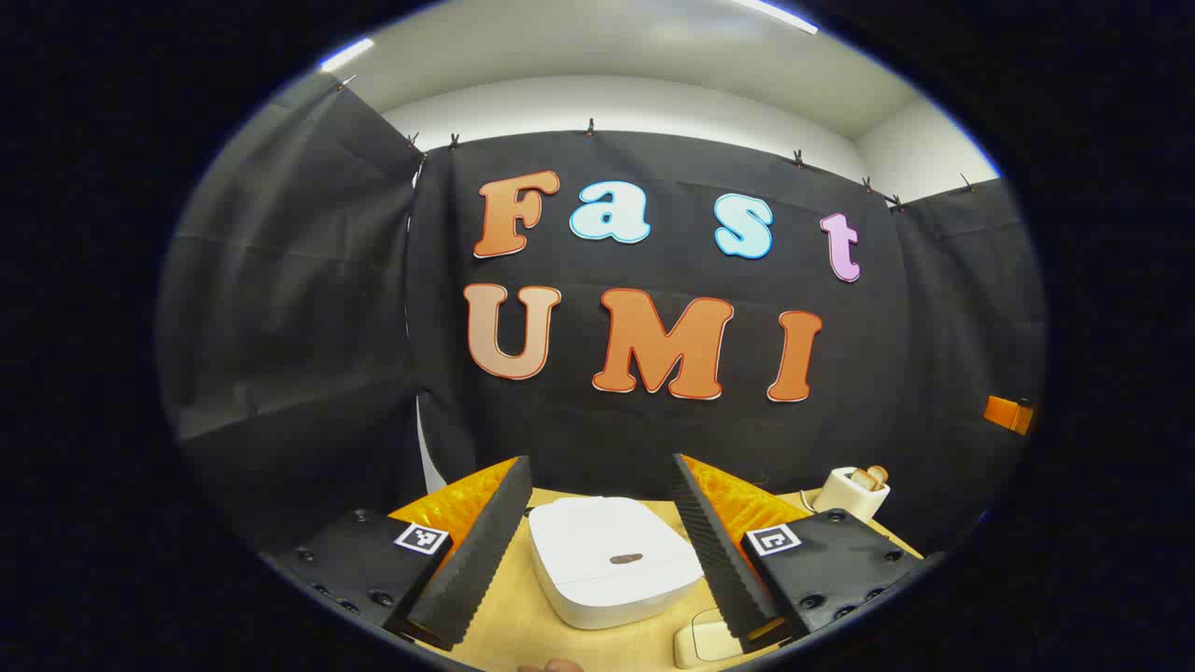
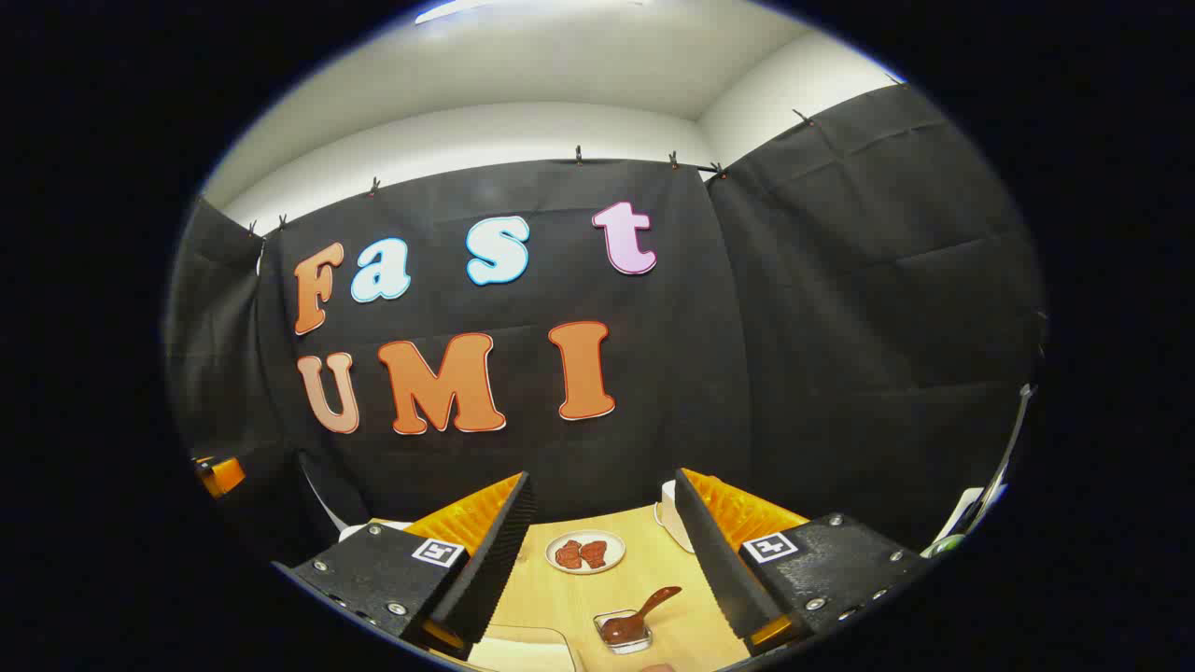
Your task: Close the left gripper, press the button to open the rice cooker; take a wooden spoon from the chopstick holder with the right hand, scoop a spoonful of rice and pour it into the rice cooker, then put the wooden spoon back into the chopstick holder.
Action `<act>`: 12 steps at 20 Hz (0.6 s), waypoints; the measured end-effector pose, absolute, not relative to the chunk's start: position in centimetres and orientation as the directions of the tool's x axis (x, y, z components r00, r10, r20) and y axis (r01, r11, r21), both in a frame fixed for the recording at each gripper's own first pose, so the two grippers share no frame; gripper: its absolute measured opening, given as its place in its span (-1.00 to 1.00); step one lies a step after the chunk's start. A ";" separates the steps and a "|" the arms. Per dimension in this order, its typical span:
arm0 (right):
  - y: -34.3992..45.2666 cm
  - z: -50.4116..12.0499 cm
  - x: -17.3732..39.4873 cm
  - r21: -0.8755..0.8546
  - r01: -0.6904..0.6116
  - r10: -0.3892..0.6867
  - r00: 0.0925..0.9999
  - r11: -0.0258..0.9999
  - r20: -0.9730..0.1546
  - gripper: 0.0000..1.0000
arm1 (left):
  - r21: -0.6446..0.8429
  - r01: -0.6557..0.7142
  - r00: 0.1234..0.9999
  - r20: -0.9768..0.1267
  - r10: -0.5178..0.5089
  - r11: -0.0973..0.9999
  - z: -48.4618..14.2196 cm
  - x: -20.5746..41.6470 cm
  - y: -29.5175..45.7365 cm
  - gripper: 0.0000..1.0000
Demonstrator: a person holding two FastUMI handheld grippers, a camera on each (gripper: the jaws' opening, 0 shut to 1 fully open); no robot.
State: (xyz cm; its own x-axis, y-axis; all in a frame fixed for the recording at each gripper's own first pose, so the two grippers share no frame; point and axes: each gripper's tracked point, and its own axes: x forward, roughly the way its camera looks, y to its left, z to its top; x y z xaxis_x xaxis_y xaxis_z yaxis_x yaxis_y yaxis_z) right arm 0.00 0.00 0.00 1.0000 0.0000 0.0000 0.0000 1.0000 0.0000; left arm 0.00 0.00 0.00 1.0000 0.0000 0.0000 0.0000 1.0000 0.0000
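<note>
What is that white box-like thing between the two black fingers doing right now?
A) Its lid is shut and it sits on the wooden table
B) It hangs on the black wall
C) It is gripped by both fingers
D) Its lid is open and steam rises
A: in the left gripper view the white rice cooker sits lid-down on the table, with the open left gripper clear of it.

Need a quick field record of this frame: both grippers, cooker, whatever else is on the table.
left gripper: open, nothing held, facing the cooker
right gripper: open, nothing held
rice cooker: white, lid closed, on the table
toaster: white, back right of the cooker, bread in its slots
plate: small, reddish-brown food on it
spoon: brown, in a small clear dish
task state: button not yet pressed
</note>
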 end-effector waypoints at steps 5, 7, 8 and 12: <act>-3.1 1.3 1.9 -0.026 -0.007 0.007 1.000 1.000 -0.003 0.85 | -0.004 -0.025 1.000 0.018 0.025 1.000 0.9 0.6 -2.4 1.00; -4.1 1.1 2.6 -0.022 -0.020 0.019 1.000 1.000 -0.013 0.85 | 0.015 -0.045 0.999 0.016 0.045 0.999 0.5 0.5 -3.2 1.00; -4.4 0.9 2.9 -0.035 -0.031 0.030 0.999 0.999 -0.017 0.85 | 0.028 -0.056 0.998 0.020 0.056 0.998 0.5 0.5 -3.5 1.00; -4.7 1.2 4.0 -0.065 -0.082 0.082 0.997 0.994 -0.007 0.94 | 0.032 -0.097 0.995 0.024 0.096 0.995 0.7 0.1 -4.4 0.99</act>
